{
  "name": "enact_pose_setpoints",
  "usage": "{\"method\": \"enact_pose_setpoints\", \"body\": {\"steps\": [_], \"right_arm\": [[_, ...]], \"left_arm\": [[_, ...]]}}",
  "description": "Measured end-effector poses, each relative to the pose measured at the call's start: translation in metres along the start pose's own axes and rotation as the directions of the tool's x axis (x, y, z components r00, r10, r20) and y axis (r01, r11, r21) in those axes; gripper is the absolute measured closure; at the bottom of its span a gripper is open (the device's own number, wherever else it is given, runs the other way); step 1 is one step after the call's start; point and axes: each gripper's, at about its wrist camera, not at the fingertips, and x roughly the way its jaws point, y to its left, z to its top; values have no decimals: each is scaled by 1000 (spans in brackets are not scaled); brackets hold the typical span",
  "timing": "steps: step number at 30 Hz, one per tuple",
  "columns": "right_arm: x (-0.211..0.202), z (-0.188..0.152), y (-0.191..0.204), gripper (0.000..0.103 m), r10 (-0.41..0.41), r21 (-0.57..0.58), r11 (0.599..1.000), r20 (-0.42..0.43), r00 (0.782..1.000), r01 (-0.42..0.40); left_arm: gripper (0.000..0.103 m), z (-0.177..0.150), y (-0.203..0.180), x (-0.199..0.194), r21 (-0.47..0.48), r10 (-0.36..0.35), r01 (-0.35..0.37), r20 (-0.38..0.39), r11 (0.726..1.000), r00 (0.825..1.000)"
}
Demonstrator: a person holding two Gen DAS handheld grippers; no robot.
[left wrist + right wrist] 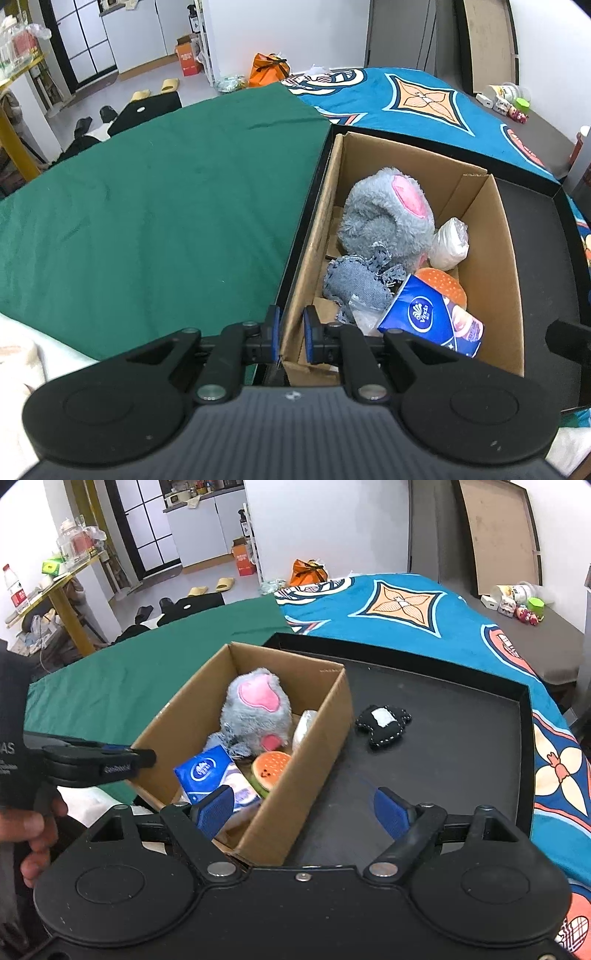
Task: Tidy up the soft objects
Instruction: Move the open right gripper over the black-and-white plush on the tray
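A cardboard box (pixel 491 236) (pixel 314 738) stands in a black tray (pixel 461 760). It holds a grey plush toy (pixel 384 221) (pixel 255 712), a denim soft toy (pixel 354 284), a blue tissue pack (pixel 424 317) (pixel 207 771), an orange burger-like plush (pixel 269 768) and a white bundle (pixel 450 240). My left gripper (pixel 291 336) is shut on the box's left wall near its front corner. My right gripper (pixel 303 808) is open and empty above the box's right front corner. A small black soft toy (pixel 382 723) lies on the tray to the right of the box.
The tray rests on a bed with a green sheet (pixel 147 206) and a blue patterned blanket (pixel 406 624). A bedside ledge with small items (pixel 517 605) is at the far right. The left gripper shows at the left of the right wrist view (pixel 96 764).
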Motion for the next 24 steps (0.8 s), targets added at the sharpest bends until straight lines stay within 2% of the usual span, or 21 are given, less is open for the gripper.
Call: {"method": "enact_pose_setpoints", "body": {"steps": [9, 14, 16, 24], "right_arm": [[5, -5, -21, 21, 11, 29, 1000, -3, 1000, -11], [9, -2, -36, 21, 15, 41, 999, 3, 1000, -15], [11, 0, -41, 21, 15, 44, 999, 7, 1000, -15], [18, 6, -63, 21, 24, 60, 998, 24, 999, -26]], "left_arm": [[86, 1, -10, 2, 39, 41, -41, -10, 998, 999], [70, 1, -15, 1, 63, 70, -71, 6, 996, 998], [66, 2, -18, 1, 72, 83, -84, 10, 994, 996], [61, 3, -25, 1, 94, 110, -111, 19, 989, 994]]}}
